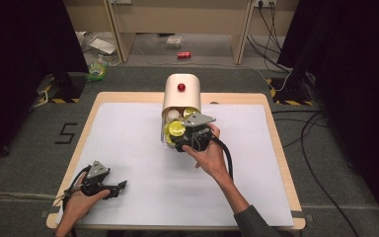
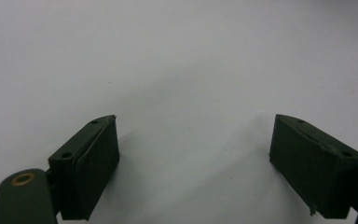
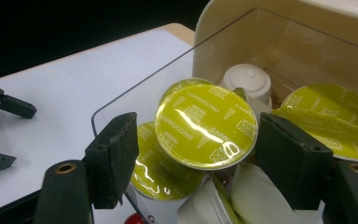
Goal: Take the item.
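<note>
As the white table point(image 1: 128, 148) took up most of the high view, the cream capsule box point(image 1: 181, 91) lay on its side at the far middle, mouth toward the person. R gripper point(image 3: 196, 149) was at that mouth, jaws w/ a yellow-lidded capsule point(image 3: 205, 123) between them, right pad touching, left apart. L gripper point(image 2: 193, 158) sat spread wide over bare table near the front-left edge

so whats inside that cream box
Coffee capsules with yellow-green foil lids fill the cream box, plus one white capsule turned bottom-up. Anything beneath the top layer is covered.
</note>
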`<state>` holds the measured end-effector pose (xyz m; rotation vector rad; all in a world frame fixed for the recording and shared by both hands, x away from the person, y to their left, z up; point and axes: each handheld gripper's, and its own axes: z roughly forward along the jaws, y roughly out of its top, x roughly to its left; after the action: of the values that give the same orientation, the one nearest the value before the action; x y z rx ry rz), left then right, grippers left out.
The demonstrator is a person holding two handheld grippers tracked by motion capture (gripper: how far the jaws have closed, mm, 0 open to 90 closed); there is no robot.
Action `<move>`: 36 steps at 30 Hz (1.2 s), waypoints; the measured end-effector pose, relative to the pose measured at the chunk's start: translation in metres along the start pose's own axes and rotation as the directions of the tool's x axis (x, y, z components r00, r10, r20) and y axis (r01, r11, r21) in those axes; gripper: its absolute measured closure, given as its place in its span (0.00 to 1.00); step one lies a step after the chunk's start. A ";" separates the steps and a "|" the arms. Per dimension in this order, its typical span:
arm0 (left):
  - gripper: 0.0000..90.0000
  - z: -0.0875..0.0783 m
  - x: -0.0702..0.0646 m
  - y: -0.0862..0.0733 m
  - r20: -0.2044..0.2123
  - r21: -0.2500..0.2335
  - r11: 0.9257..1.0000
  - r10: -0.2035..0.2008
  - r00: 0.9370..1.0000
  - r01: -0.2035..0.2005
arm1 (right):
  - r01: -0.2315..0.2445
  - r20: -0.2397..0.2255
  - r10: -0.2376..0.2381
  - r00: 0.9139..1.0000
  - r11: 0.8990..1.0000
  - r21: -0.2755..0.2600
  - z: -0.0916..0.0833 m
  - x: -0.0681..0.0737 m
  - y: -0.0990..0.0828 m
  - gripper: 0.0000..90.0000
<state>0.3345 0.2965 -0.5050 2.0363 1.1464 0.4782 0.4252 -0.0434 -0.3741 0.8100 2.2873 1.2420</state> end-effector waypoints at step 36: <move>0.16 0.000 0.001 0.000 0.004 0.001 1.000 0.000 1.000 0.000 | -0.014 -0.017 0.013 1.000 0.998 -0.061 -0.006 0.001 0.011 0.43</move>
<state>0.3346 0.2971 -0.5049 2.0370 1.1450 0.4733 0.4239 -0.0420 -0.3619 0.7971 2.2481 1.3227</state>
